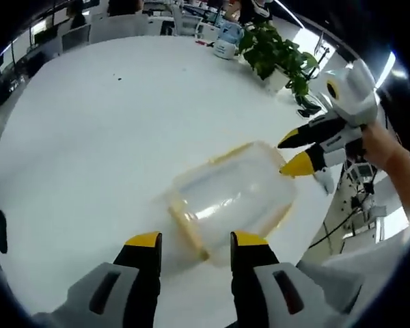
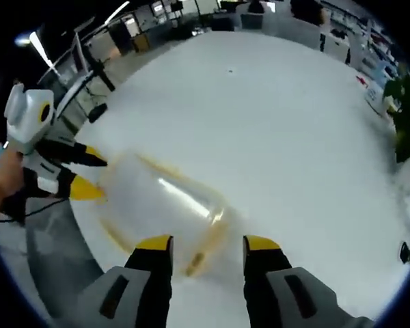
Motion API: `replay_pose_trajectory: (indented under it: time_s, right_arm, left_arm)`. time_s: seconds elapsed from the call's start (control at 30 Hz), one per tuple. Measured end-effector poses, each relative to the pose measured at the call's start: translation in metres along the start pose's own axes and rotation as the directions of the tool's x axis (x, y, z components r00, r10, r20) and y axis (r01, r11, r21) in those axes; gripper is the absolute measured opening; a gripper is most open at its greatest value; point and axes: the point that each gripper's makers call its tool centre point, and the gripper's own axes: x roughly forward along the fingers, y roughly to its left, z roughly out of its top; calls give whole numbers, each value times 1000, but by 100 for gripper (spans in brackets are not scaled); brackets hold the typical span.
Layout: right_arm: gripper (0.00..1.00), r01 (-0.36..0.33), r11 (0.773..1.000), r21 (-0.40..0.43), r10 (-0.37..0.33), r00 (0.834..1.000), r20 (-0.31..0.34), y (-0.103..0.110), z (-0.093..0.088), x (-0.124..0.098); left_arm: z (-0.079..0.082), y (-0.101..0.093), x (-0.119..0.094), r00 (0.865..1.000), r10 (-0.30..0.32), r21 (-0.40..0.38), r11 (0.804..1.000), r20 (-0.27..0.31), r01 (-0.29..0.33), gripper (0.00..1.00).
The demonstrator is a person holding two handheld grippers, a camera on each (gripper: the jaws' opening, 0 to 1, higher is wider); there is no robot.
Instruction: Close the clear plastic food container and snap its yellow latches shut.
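The clear plastic container with yellow trim lies on the white table, blurred. My left gripper is open, and the container's near yellow edge reaches in between its jaws. My right gripper comes in from the right, open, tips touching or almost touching the container's far end. In the right gripper view the container lies just ahead of my open right gripper, and the left gripper stands open at its far side, held by a hand. Whether the latches are snapped is too blurred to tell.
A potted plant and a pale blue jug stand at the far edge of the table. The container sits near the table's edge, with floor and cables beyond. Broad bare tabletop stretches away behind it.
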Motion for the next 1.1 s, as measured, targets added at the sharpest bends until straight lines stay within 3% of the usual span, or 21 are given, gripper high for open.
replay_pose_trajectory:
  time_s: [0.1,0.27,0.4,0.67,0.7,0.73,0.77,0.8,0.83,0.87,1.1]
  right_arm:
    - [40,-19,997,75,19,1000,6,2,-2,2]
    - [38,-54,994,95,52,999,15,6,-2,5]
    - [38,-89,981,171,86,996,24,8,-3,8]
    - [35,-98,981,167,92,995,46,13,-2,9]
    - [32,-92,983,161,85,995,48,13,-2,10]
    - [32,-34,978,205,23,998,58,8,0,9]
    - [32,-74,982,171,67,996,51,15,1,9]
    - [32,-64,986,153,58,997,48,15,1,9]
    - [31,-53,989,141,50,998,31,14,-1,8]
    - [31,-58,987,151,53,998,36,13,-1,9]
    - [31,-54,982,178,51,998,22,16,-3,11]
  left_arm:
    - [0,-5,4,999,-33,-71,997,14,34,39]
    - [2,-8,7,998,-52,-92,994,21,53,36]
    - [4,-7,9,998,-56,-115,992,21,58,36]
    - [2,-8,11,997,-77,-120,990,27,80,34]
    - [3,-9,11,997,-77,-140,987,30,81,33]
    - [5,-8,13,997,-70,-181,980,43,77,32]
    - [5,-9,13,997,-71,-224,971,42,78,31]
    - [6,-7,13,997,-69,-184,980,43,76,30]
    - [-5,-7,12,997,-71,-153,986,-27,66,28]
    - [7,-11,19,996,-79,-185,979,43,85,28]
    - [7,-12,19,995,-85,-192,977,50,93,29]
